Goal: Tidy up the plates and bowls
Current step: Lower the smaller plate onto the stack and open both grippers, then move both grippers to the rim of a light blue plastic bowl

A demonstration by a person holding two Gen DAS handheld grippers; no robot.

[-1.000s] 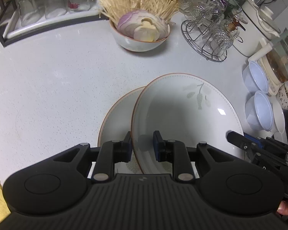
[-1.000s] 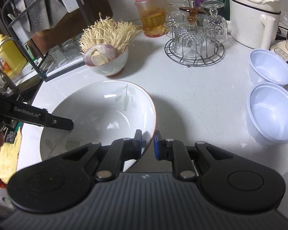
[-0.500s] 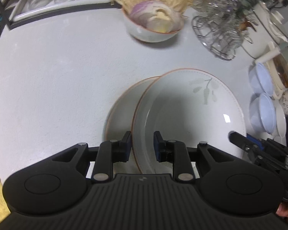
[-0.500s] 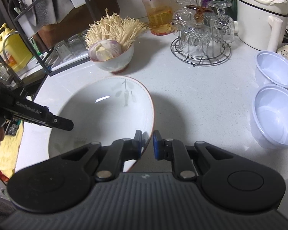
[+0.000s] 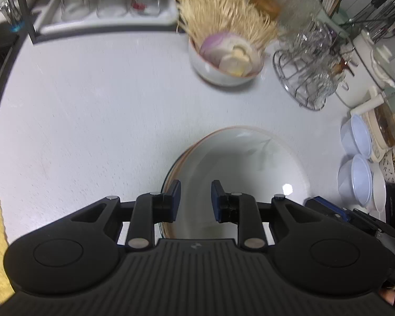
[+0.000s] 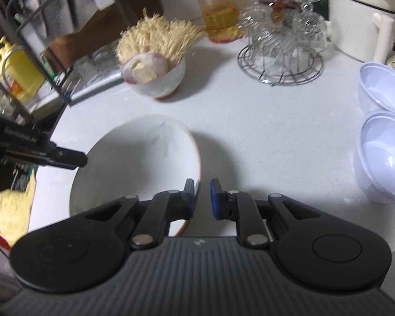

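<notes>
Change since earlier frame: both sets of jaws have parted and let go of the rim; the upper plate now sits nested on the lower one instead of overhanging it.
Left gripper (image 5: 194,200): jaws apart with a clear gap, holding nothing. Your outer finger (image 5: 172,200) lies at the stack's near-left rim; whether it touches is not clear.
Right gripper (image 6: 201,197): jaws slightly parted, holding nothing. The plate rim runs just beside the left finger, not between the pads.
Plate stack (image 5: 250,163): two deep, brown-rimmed ceramic plates, one inside the other, on the white counter (image 5: 92,105), directly ahead of and partly under your left gripper. In the right wrist view the stack (image 6: 134,168) lies left of the jaws.
Handling: judge these plates as heavy, rigid, glazed and slippery, and liable to chip. Take hold at the rim only, one pad inside and one outside, and close firmly before lifting.
Remaining items: food bowl (image 5: 223,71) with mushrooms and onion stands well apart at the far side; two plastic bowls (image 6: 381,134) sit at the right edge.
Blur: both views are motion-smeared; treat fine contact details as uncertain.
</notes>
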